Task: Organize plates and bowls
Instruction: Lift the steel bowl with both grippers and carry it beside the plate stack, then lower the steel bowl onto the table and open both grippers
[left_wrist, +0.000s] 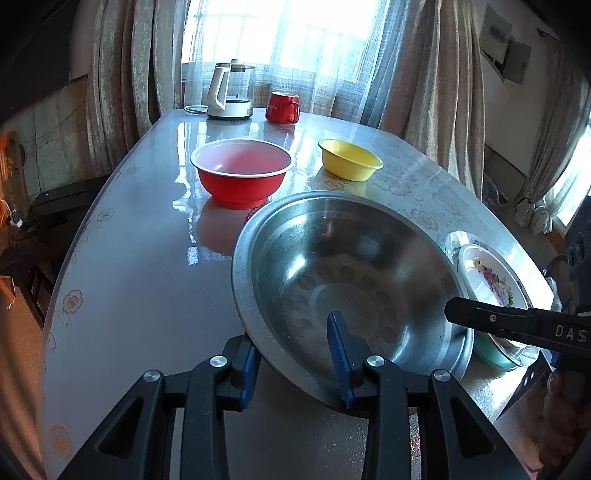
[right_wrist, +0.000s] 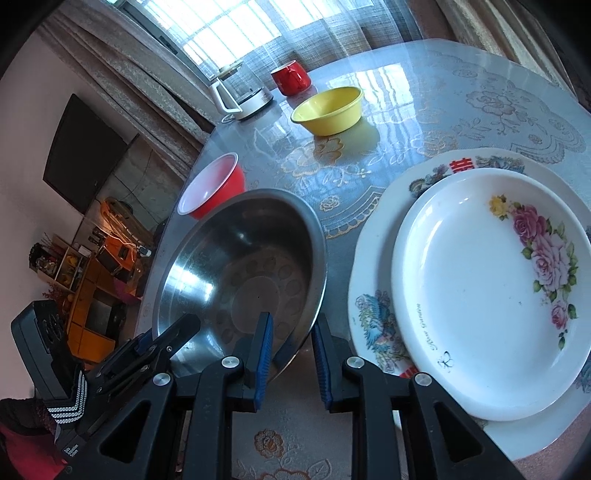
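A large steel bowl sits tilted near the table's front edge; it also shows in the right wrist view. My left gripper straddles its near rim, one finger inside and one outside. My right gripper straddles the bowl's right rim the same way. Whether either pair of pads presses the rim is unclear. A red bowl and a yellow bowl stand farther back. A white floral plate lies on a larger patterned plate to the right.
A kettle and a red mug stand at the table's far end by the curtained window. The glass-topped table has a curved left edge. A cabinet and shelves stand beyond the table.
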